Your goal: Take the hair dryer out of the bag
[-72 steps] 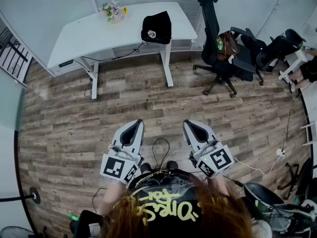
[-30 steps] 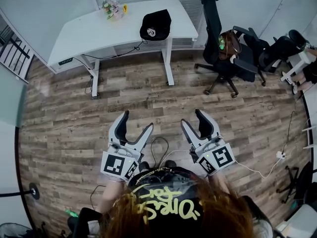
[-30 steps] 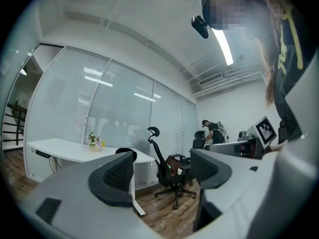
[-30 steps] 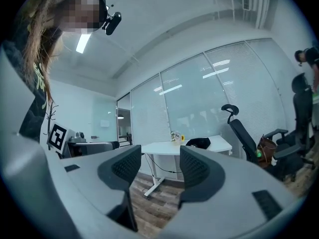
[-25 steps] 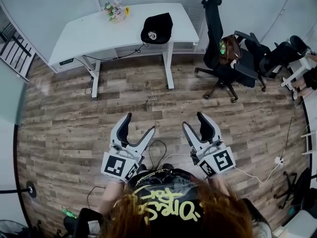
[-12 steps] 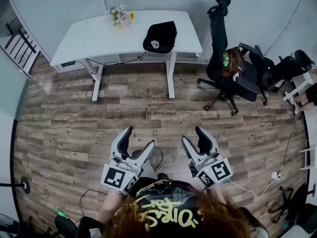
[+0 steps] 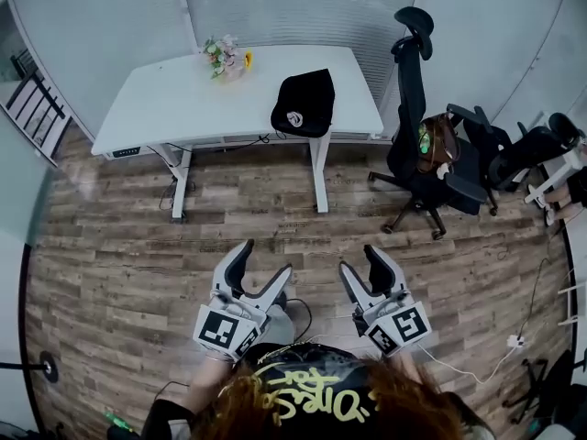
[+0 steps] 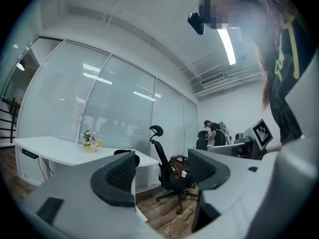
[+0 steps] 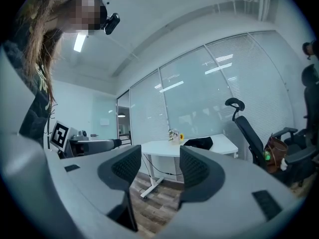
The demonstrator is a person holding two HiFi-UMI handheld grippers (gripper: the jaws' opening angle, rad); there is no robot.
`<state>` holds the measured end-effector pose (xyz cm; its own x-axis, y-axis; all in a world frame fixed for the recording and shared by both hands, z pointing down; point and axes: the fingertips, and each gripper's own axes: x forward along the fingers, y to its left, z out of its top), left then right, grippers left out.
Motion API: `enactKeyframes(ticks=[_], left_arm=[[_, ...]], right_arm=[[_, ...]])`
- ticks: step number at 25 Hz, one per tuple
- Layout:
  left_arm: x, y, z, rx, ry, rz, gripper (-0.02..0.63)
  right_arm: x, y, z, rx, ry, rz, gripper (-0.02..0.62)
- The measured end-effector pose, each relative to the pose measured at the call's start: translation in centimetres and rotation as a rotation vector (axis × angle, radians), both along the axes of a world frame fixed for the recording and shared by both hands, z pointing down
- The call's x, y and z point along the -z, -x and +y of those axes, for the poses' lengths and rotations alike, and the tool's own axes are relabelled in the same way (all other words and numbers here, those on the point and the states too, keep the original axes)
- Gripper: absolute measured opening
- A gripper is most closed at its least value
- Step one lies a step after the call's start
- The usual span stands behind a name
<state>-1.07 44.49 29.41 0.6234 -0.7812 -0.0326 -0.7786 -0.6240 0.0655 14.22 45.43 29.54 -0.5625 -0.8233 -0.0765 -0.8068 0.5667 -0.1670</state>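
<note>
The left gripper (image 8: 162,176) has its fingers (image 8: 122,176) apart, just closed slightly, nothing between them. A black fabric bag (image 8: 125,152) lies at the white bench (image 8: 60,151) right edge.

Left hand-held gripper (image 7: 265,258): jaws, shut at first, now apart and empty, lately narrowing slightly. Right hand-held gripper (image 7: 360,259): jaws likewise parted. Surface (image 7: 183,99) with black bag (image 7: 304,104): now lower in frame, nearer centre.
</note>
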Motion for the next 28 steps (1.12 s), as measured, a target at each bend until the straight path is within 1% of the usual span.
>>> enactKeyframes(ticks=[3, 6, 10, 12, 15, 18, 20, 25, 28], left_arm=[[0.4, 1.0, -3.3, -0.022, -0.008, -0.007, 0.325], [0.9, 2.0, -6.7, -0.031, -0.018, -0.011, 0.322], [0.7, 3.2, -10.2, -0.053, 0.021, -0.012, 0.322], [0.4, 3.8, -12.1, -0.064, 0.038, -0.016, 0.322], [0.0, 4.7, -14.6, -0.087, 0.058, -0.019, 0.319], [-0.1, 5.0, -17.4, -0.125, 0.065, -0.042, 0.316], [0.0, 4.9, -19.1, -0.149, 0.063, -0.042, 0.316], [0.7, 4.8, -20.8, -0.164, 0.038, -0.033, 0.313], [0.6, 5.2, -20.8, -0.143, 0.044, -0.021, 0.310]], right_arm=[[0.2, 1.0, -3.0, -0.019, 0.011, 0.009, 0.225], [0.8, 2.0, -6.2, -0.028, 0.005, -0.008, 0.225], [0.3, 2.7, -10.1, -0.052, 0.064, -0.048, 0.225], [0.2, 3.1, -12.0, -0.062, 0.080, -0.052, 0.225], [0.2, 4.0, -14.4, -0.080, 0.092, -0.043, 0.225], [0.4, 4.8, -17.0, -0.103, 0.091, -0.063, 0.225], [0.6, 5.5, -18.6, -0.113, 0.083, -0.070, 0.225], [1.0, 6.1, -19.7, -0.118, 0.060, -0.027, 0.225], [0.8, 6.0, -20.2, -0.102, 0.070, -0.044, 0.225]])
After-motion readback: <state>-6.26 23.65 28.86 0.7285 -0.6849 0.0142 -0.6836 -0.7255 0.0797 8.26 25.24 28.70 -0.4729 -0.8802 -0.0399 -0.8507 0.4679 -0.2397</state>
